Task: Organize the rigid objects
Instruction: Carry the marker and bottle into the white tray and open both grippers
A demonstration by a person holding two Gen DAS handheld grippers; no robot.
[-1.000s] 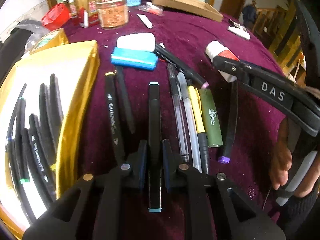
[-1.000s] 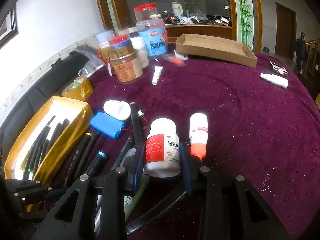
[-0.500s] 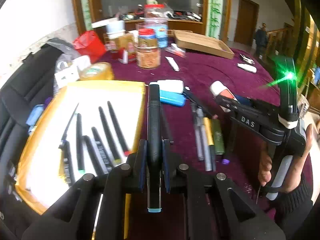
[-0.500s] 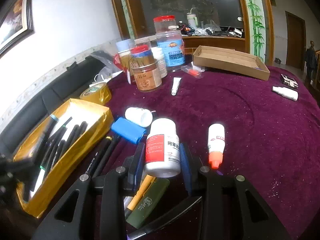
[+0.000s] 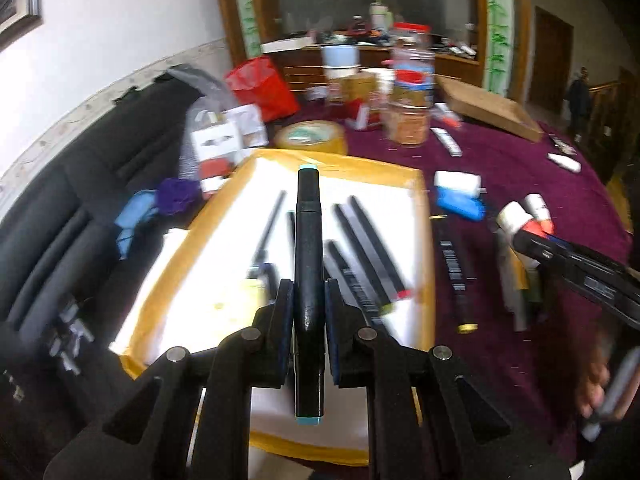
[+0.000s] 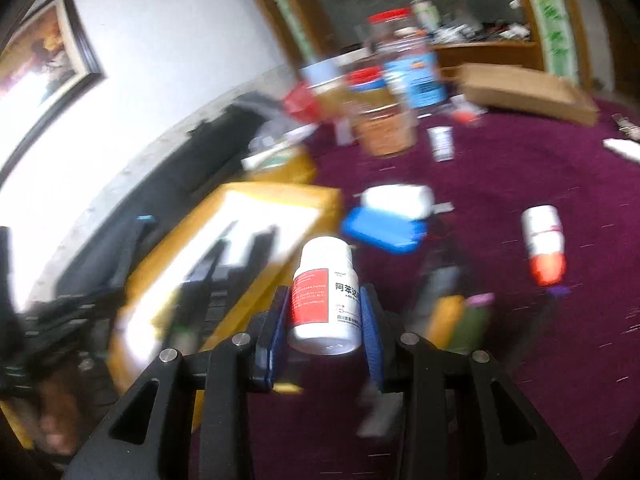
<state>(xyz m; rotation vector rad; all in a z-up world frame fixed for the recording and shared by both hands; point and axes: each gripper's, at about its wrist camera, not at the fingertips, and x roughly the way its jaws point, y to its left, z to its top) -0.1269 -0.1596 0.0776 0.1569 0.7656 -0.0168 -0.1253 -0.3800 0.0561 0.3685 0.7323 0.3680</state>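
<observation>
My left gripper [image 5: 308, 312] is shut on a black marker with teal ends [image 5: 308, 248] and holds it above the gold box [image 5: 344, 166], which has a white floor and several black pens [image 5: 368, 256] in it. My right gripper [image 6: 324, 320] is shut on a white pill bottle with a red label [image 6: 326, 292], lifted off the purple cloth, near the right edge of the gold box [image 6: 276, 208]. The right gripper also shows in the left wrist view [image 5: 576, 268]. More pens [image 5: 452, 264] lie on the cloth right of the box.
A blue case [image 6: 380, 228] and a white case [image 6: 396, 198] lie beyond the box. A small white bottle with a red cap [image 6: 544, 240] lies to the right. Jars [image 6: 404, 80], a tape roll [image 5: 310, 136] and a cardboard tray [image 6: 524, 92] stand at the back. A black seat [image 5: 60, 232] is at the left.
My left gripper lifted the teal-ended marker off the cloth and carried it left over the gold box. My right gripper lifted the pill bottle and swung left toward the box.
</observation>
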